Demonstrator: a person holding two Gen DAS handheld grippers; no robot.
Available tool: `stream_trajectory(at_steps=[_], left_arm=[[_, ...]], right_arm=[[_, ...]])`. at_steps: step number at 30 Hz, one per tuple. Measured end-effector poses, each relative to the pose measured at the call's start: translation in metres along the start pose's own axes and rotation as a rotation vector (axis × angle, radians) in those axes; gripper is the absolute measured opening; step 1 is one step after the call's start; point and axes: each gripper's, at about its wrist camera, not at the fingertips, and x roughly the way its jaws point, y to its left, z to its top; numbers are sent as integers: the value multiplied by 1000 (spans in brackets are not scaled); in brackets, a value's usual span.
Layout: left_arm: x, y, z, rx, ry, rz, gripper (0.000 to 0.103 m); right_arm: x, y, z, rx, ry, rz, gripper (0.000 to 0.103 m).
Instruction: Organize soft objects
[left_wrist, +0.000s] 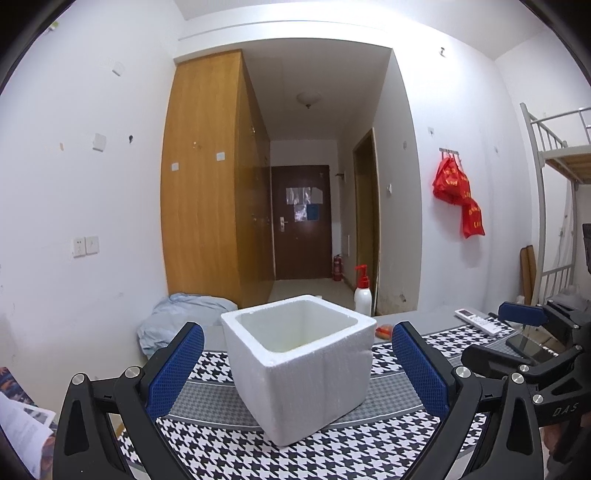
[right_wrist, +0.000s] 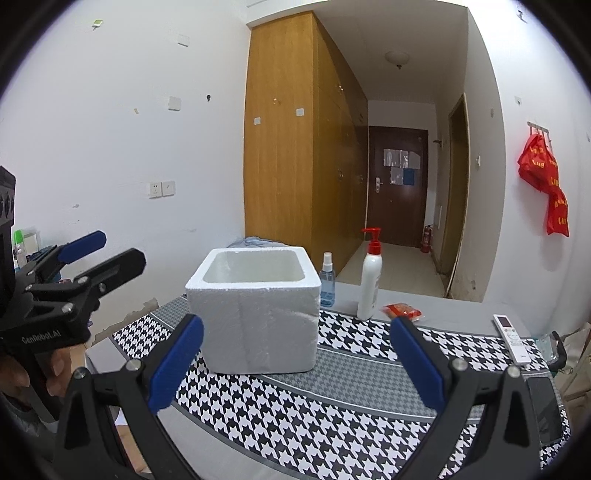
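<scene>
Foam box (left_wrist: 299, 365), white and open-topped, stands upright near the middle of the houndstooth-covered tabletop (right_wrist: 332, 406); its inside looks empty as far as either view shows. No soft object is in hand, so the task seems to be at its start. Left gripper (left_wrist: 297, 369) has its jaws spread wide to either side of the box, touching nothing. Right gripper (right_wrist: 295, 365) is likewise wide open and holds nothing. A red packet (right_wrist: 402, 311) lies toward the far edge, beside a pump bottle (right_wrist: 369, 280); a blue cloth bundle (left_wrist: 177, 321) sits past the far left corner. The next move is probably to reach for one of these and close gently.
</scene>
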Motion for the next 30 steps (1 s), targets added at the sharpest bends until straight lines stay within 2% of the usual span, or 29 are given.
stream_trajectory(at_steps=[8, 17, 30], left_arm=[[-2, 2, -19, -10, -3, 14, 102], [-1, 8, -38, -42, 9, 27, 102], [-7, 5, -46, -27, 19, 30, 102]], right_arm=[[-5, 1, -17, 49, -18, -7, 102], [-6, 9, -31, 37, -10, -8, 102], [-6, 6, -36, 52, -3, -23, 102]])
